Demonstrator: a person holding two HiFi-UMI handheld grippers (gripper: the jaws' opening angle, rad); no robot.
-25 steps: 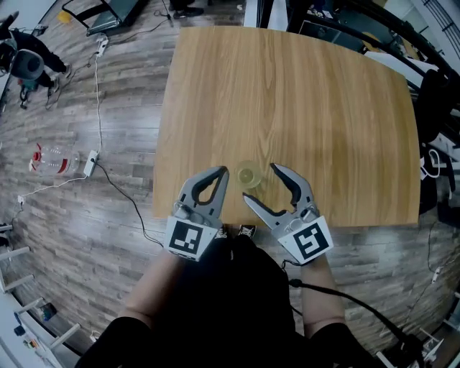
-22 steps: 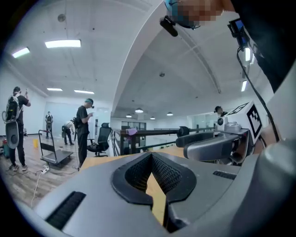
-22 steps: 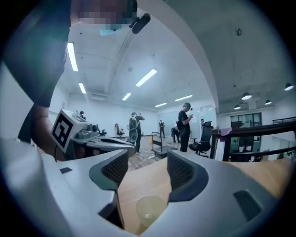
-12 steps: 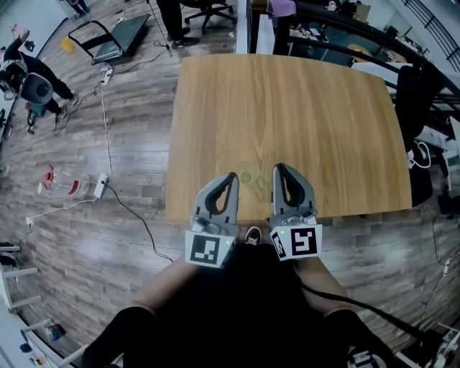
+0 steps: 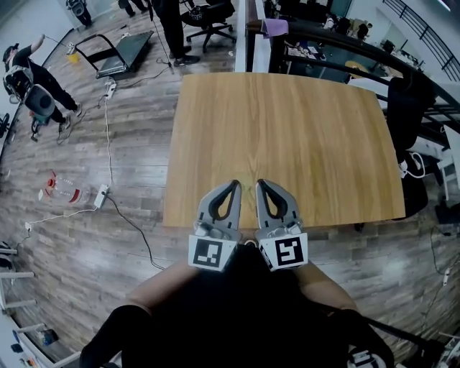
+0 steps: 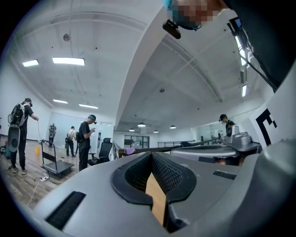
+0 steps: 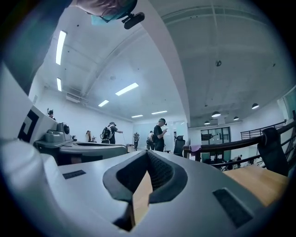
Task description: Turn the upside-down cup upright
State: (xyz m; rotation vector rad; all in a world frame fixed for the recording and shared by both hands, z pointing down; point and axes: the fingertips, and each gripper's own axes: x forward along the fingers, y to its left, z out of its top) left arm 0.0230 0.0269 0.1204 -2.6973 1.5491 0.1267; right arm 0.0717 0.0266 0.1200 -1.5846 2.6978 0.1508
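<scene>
The wooden table [image 5: 287,136] lies below me and I can make out no cup on it in any view. My left gripper [image 5: 233,184] and right gripper [image 5: 260,182] hang side by side over the table's near edge, pointing level and almost touching. The left gripper [image 6: 151,155] is shut with nothing between its ribbed pads; only a sliver of table wood shows through the gap. The right gripper [image 7: 148,152] is shut as well and holds nothing. The spot between and under the two grippers is hidden.
A person [image 5: 171,25] and an office chair [image 5: 210,13] stand beyond the table's far edge. On the floor at left lie a bottle [image 5: 63,188], a power strip [image 5: 101,195] with cables, and a cart [image 5: 122,54]. A dark chair [image 5: 404,100] is at the right.
The right gripper's jaws went from wide open to shut. Both grippers rose and drew together at the near edge. The clear cup seen between them earlier no longer shows.
</scene>
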